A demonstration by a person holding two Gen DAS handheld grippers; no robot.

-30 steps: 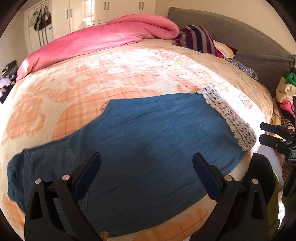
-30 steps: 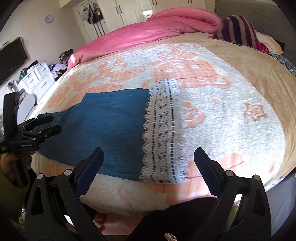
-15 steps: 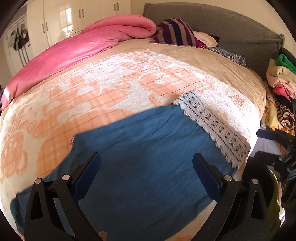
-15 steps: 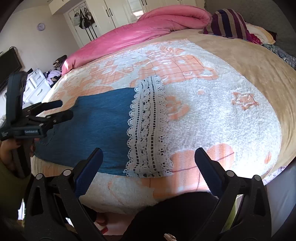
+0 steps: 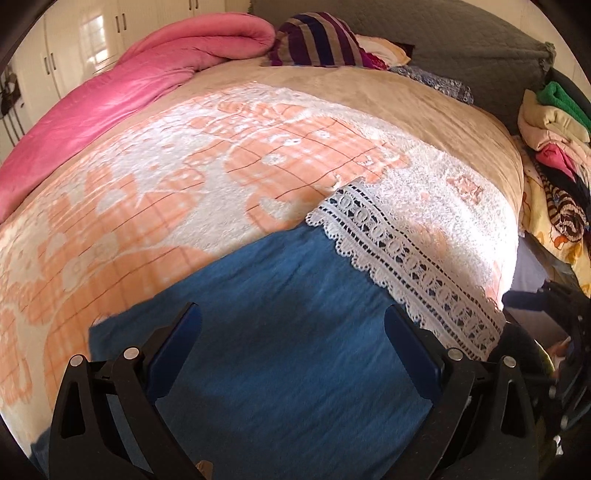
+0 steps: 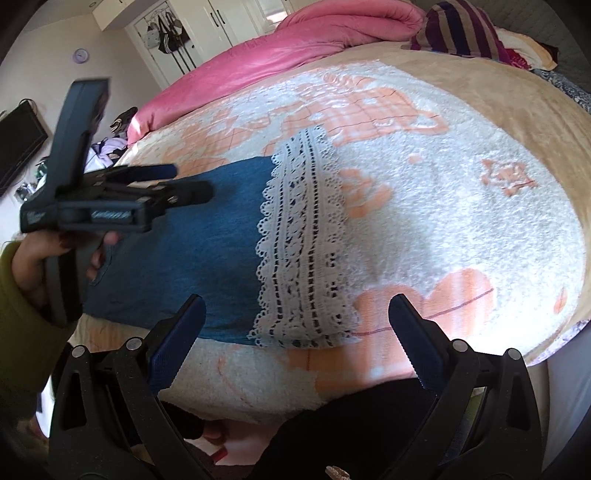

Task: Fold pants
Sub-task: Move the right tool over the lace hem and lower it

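Blue pants (image 5: 280,332) with a white lace hem (image 5: 406,266) lie flat along the near edge of the bed. My left gripper (image 5: 291,325) is open and empty, hovering over the blue cloth short of the lace. In the right wrist view the pants (image 6: 195,236) and lace hem (image 6: 299,251) lie ahead and left. My right gripper (image 6: 295,314) is open and empty above the bed's near edge by the lace. The left gripper also shows in the right wrist view (image 6: 188,184), held over the blue cloth.
The bed has an orange and white blanket (image 5: 184,177). A pink duvet (image 5: 122,96) and a striped pillow (image 5: 317,40) lie at its far side. A pile of clothes (image 5: 557,147) stands to the right. Wardrobes (image 6: 221,22) are behind.
My left gripper has moved right along the pants toward the lace hem. My right gripper has shifted slightly, with the lace now nearer its centre. Both stay open.
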